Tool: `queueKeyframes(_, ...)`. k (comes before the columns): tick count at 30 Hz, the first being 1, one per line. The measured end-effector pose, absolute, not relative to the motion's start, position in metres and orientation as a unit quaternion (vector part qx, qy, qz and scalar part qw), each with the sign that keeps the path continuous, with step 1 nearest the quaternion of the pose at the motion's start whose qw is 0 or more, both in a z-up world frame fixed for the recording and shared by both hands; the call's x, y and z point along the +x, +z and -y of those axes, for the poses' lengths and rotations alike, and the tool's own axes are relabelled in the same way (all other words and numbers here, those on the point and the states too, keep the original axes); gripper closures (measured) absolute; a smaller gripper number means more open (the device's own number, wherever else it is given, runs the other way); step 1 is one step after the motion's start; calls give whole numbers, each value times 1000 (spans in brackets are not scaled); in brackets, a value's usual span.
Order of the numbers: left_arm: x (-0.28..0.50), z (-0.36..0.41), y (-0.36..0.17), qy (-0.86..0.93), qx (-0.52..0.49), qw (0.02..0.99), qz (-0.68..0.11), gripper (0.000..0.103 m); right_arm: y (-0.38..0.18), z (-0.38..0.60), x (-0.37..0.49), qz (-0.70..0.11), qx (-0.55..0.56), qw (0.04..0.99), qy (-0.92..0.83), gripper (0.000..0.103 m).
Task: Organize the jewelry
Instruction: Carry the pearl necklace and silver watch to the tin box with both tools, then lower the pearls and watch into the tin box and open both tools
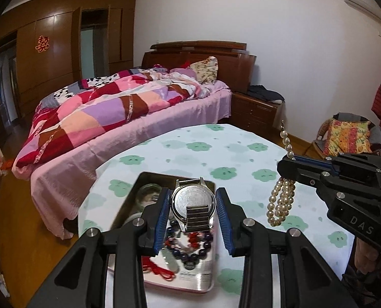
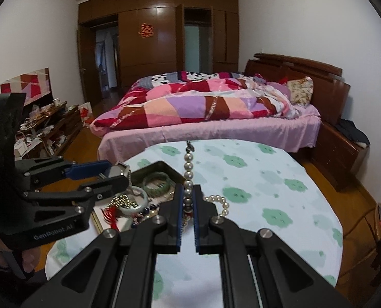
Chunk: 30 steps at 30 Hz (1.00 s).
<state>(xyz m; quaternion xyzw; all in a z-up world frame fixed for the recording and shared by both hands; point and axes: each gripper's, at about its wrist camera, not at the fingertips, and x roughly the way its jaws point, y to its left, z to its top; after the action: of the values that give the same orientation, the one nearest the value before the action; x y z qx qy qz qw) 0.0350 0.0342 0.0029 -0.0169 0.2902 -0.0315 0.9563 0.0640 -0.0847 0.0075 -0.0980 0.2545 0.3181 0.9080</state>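
My left gripper [image 1: 193, 202] is shut on a silver wristwatch [image 1: 193, 205], case back facing me, above an open metal tin [image 1: 129, 200] on the table. The tin holds dark bead bracelets [image 1: 190, 251], red cord and a green jade bangle [image 2: 156, 182]. My right gripper [image 2: 188, 195] is shut on a pearl necklace [image 2: 188, 169]; its loops hang below the fingers [image 1: 280, 202], right of the tin and above the tablecloth. The left gripper also shows in the right wrist view [image 2: 118, 173], over the tin.
The round table has a white cloth with green flowers [image 1: 216, 154]. A bed with a patchwork quilt [image 1: 108, 107] stands behind it. A nightstand [image 1: 257, 107], a cushioned chair [image 1: 347, 136] and a cluttered low cabinet [image 2: 49, 128] stand around.
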Motion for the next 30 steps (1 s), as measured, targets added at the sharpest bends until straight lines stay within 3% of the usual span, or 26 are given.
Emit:
queueKeyframes(13,42,-73,-21,8,-39,950,-311,66,-7,35,70,-262,-117,888,359,94)
queueKeyframes(23,60,-93,-75,31,-55,925,-375,64,-66,4,84,-328,-133,855,380,93)
queueKeyframes(25,59,-92,-73,31,-50,927,-370,59,-69,7,84,-334,-132,855,374,86)
queueKeyframes(27,55,-92,-66,42,-47,932,-358,44,-67,12,85,-338,-126,857,368,76)
queueKeyframes(30,51,-94,-56,43,-48,938,-341,38,-60,22,85,-334,-117,866,354,59)
